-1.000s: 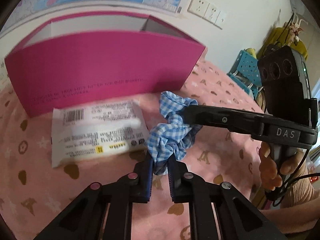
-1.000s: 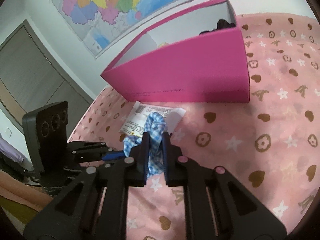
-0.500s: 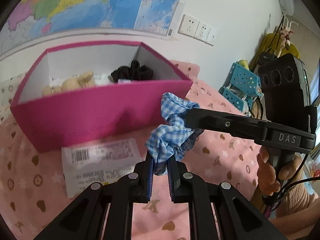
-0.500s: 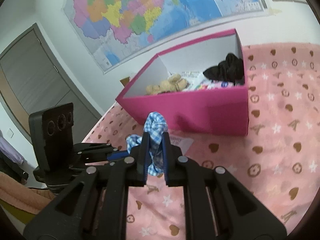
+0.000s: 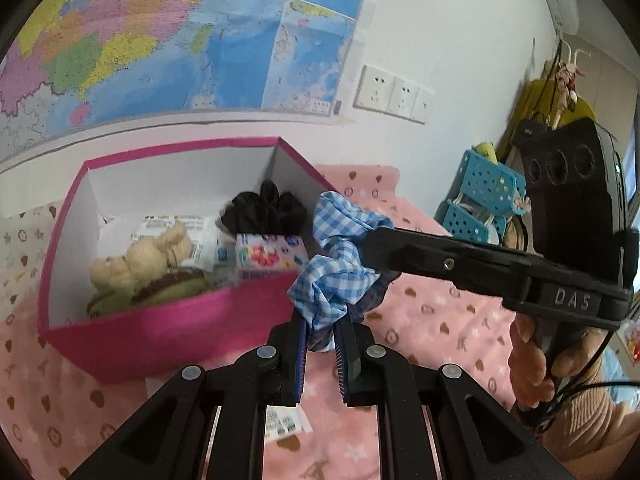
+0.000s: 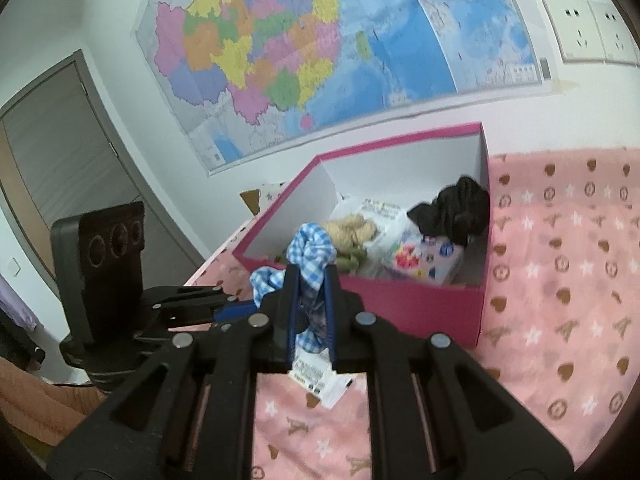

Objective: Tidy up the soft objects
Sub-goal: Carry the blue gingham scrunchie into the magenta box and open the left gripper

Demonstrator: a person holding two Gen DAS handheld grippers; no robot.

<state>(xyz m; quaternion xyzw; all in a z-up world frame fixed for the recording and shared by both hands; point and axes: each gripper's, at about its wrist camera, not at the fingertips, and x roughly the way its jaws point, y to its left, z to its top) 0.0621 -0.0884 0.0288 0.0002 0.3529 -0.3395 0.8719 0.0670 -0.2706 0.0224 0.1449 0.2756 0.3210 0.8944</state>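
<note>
A blue-and-white checked scrunchie [image 5: 334, 264] hangs in the air between both grippers, just in front of the near wall of an open pink box [image 5: 160, 328]. My left gripper [image 5: 320, 330] is shut on its lower end. My right gripper [image 6: 311, 280] is shut on its upper end [image 6: 310, 248], and shows from the side in the left wrist view [image 5: 376, 240]. The box [image 6: 420, 304] holds a cream plush toy [image 5: 140, 258], a black scrunchie [image 5: 264, 210], a tissue pack [image 5: 270, 254] and white packets.
A white labelled packet [image 6: 320, 380] lies on the pink patterned bedspread [image 6: 560, 320] below the grippers. Blue perforated baskets [image 5: 480, 204] stand at the far right. A map [image 6: 320, 48] and wall sockets [image 5: 394, 94] are on the wall behind.
Both grippers have lifted the checked scrunchie up off the bedspread and toward the box. The box's inside has come into view and the white packet has dropped low in frame.
</note>
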